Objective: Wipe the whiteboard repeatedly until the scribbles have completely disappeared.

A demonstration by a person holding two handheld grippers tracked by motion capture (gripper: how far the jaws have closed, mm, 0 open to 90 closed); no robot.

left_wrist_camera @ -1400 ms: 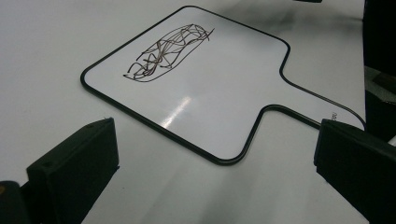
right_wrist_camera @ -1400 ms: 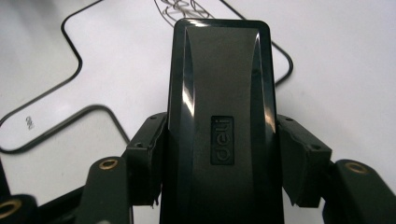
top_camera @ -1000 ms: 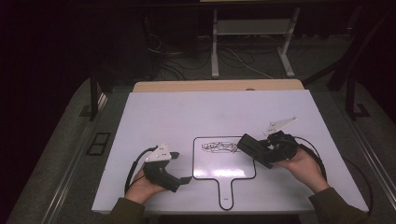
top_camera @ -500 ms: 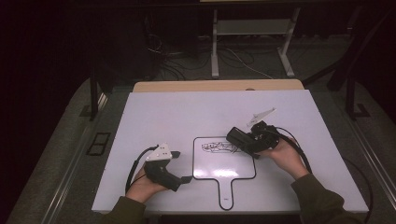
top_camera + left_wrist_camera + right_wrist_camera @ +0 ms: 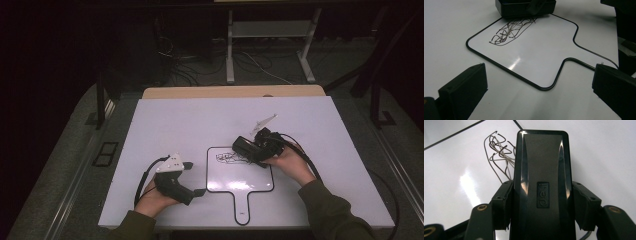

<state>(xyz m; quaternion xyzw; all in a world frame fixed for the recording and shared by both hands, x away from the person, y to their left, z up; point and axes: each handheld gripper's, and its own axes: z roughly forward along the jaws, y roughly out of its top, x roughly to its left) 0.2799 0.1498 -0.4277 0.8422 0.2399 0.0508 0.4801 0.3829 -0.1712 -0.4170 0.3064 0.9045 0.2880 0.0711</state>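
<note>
A white bench (image 5: 200,120) is seen in the middle of a dark room, and it is the brightest surface there. Behind its far edge a strip of light wood (image 5: 232,92) is attached. The floor (image 5: 60,165) around the bench is covered with grey carpet. Beyond the bench, a white metal frame (image 5: 270,45) with two legs is placed on the floor, and loose cables (image 5: 200,67) are lying just beside it. To the left of the bench a dark post (image 5: 101,100) is standing upright.
</note>
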